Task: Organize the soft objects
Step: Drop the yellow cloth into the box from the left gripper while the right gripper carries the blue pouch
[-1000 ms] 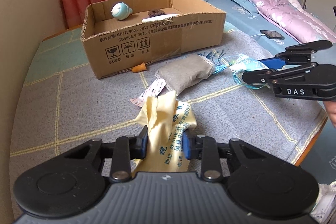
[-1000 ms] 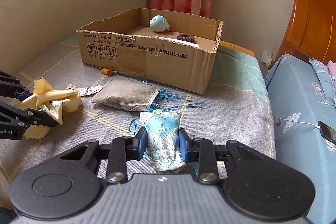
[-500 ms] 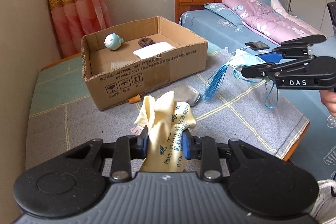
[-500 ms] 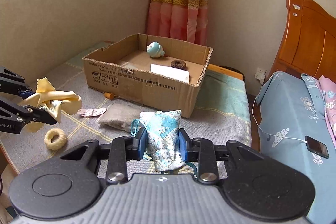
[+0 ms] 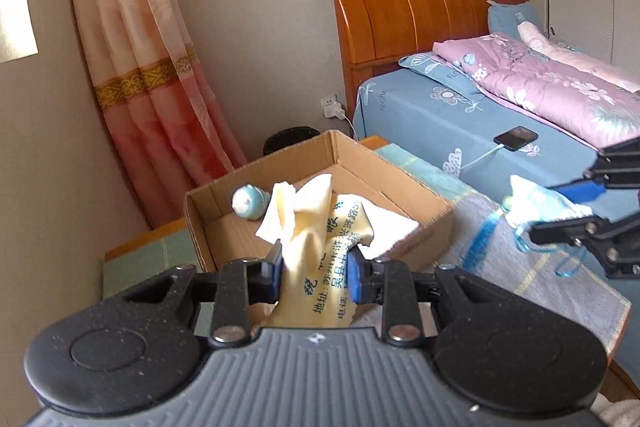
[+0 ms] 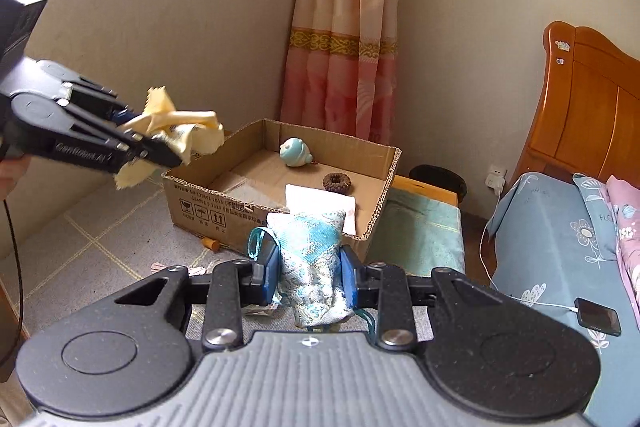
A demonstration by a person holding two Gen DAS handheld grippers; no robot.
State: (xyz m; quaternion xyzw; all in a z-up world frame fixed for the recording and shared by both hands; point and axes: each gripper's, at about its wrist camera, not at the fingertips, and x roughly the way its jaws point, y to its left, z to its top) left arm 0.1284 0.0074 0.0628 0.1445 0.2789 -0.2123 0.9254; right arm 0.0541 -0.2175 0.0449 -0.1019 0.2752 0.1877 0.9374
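Here, a yellow cloth point(image 5: 320, 251) is being pinched in the left gripper point(image 5: 316, 269) jaws, standing lengthwise upward before the cardboard box point(image 6: 372, 167); a blue brocade pouch point(image 6: 310, 259) is being clamped upright by the right gripper point(image 6: 308, 277).

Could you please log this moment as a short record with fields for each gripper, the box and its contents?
left gripper: jaws shut on yellow cloth, held in the air near the box
right gripper: jaws shut on blue brocade pouch
cardboard box: open, on the grey mat
box contents: blue fish toy, brown ring, white cloth
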